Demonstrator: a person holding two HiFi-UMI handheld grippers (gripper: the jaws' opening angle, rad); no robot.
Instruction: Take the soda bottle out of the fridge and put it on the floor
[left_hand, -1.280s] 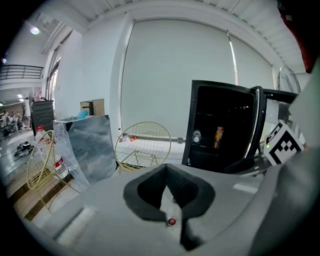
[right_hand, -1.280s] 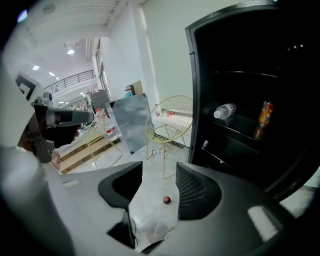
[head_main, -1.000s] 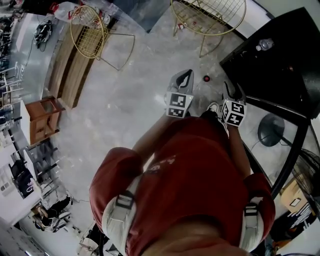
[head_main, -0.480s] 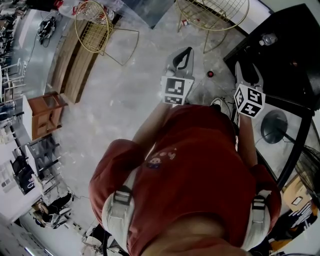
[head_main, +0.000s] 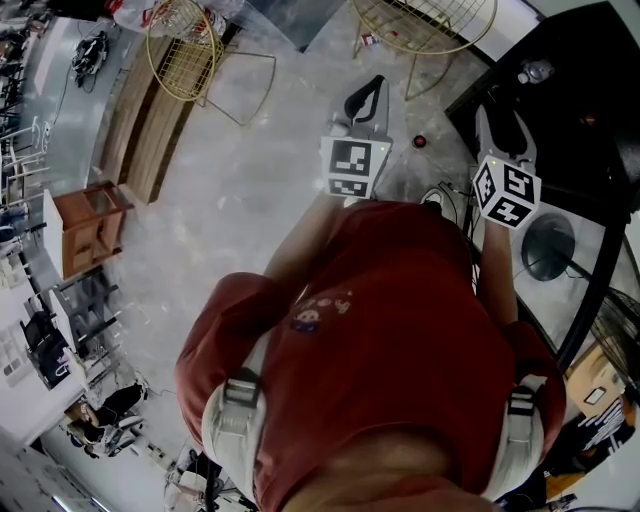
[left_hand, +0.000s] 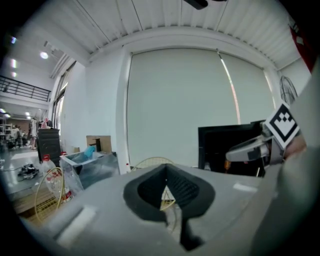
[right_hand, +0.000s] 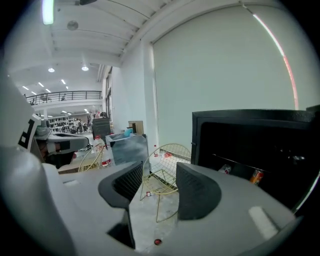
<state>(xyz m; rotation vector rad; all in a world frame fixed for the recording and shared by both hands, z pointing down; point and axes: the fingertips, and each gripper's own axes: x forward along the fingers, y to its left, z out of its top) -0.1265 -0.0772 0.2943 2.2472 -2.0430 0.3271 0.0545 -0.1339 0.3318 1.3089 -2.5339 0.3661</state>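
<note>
The right hand-held gripper (right_hand: 159, 186) has its jaws apart and empty, aimed toward the open black fridge (right_hand: 280, 130). What looks like the soda bottle (right_hand: 224, 169) sits on a shelf there, near a can (right_hand: 256, 176). The left hand-held gripper (left_hand: 167, 192) is closed on nothing. A careless reach could knock the can or roll the bottle. Both grippers are higher than a second ago.

Red shirt (head_main: 400, 330), black fridge (head_main: 570, 100), gold wire chair (head_main: 185, 60), pale grey mottled floor (head_main: 250, 200), brown side table (head_main: 85, 235).
</note>
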